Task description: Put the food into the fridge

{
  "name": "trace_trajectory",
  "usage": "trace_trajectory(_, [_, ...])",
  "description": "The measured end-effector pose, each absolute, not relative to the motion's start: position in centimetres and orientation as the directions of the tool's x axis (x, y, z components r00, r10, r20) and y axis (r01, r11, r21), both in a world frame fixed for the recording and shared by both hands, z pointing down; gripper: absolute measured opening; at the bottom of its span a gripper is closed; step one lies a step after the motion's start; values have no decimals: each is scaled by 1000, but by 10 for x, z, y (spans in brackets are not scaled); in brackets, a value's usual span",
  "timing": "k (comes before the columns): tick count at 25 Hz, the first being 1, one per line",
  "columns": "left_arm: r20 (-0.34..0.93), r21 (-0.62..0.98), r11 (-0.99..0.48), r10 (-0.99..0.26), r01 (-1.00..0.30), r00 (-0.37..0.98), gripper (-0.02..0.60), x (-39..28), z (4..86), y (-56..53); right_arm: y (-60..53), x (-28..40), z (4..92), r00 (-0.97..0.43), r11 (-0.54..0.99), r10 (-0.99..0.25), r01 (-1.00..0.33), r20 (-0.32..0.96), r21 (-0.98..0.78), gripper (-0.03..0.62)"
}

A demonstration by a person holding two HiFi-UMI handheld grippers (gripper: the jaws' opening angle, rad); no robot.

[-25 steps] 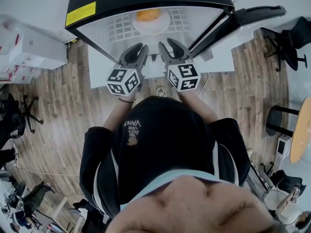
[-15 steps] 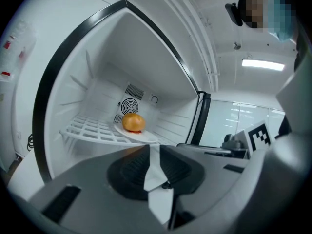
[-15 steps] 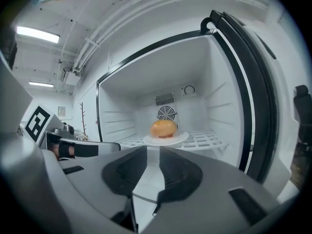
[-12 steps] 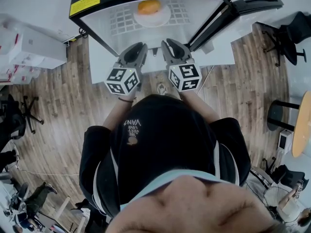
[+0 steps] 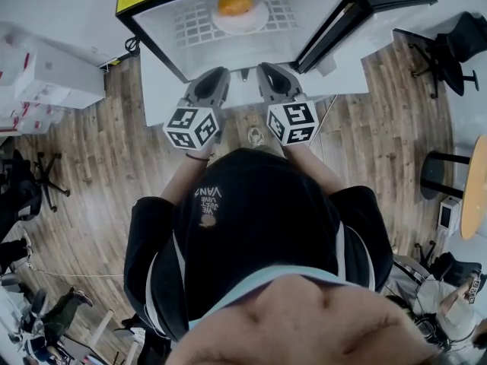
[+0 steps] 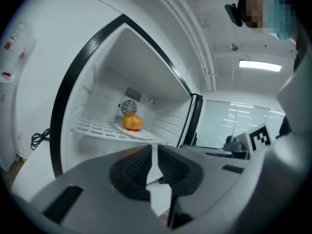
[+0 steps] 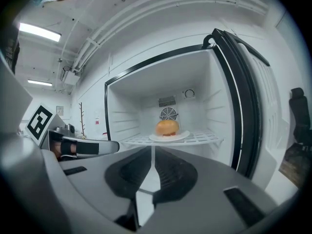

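An orange-brown bun sits on a white plate on the wire shelf of the open fridge. The bun shows deep inside in the left gripper view, and the bun also in the right gripper view. My left gripper and right gripper hover side by side in front of the fridge opening, well short of the shelf. The left gripper and right gripper have just been closing; only a thin slit remains, with nothing between them.
The fridge door stands swung open to the right; the door edges the right gripper view. White boxes lie at the left, an office chair and a round table at the right. A black cable hangs beside the fridge.
Both grippers have drawn back from the fridge opening, which now sits higher in the head view. Their jaws have narrowed from apart to nearly together. The bun and plate stay on the shelf.
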State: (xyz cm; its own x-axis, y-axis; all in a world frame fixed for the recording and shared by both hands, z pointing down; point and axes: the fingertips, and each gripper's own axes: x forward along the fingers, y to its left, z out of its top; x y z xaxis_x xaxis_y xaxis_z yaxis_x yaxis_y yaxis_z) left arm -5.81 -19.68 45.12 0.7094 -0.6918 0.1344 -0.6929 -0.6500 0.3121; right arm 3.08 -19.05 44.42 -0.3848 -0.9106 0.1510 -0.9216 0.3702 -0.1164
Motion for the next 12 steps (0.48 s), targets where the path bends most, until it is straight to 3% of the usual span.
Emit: trace_trajectory(12, [137, 305, -663, -680, -684, 720, 34, -71, 453, -176, -166, 23, 445, -352, 335, -924, -934, 148, -125, 23])
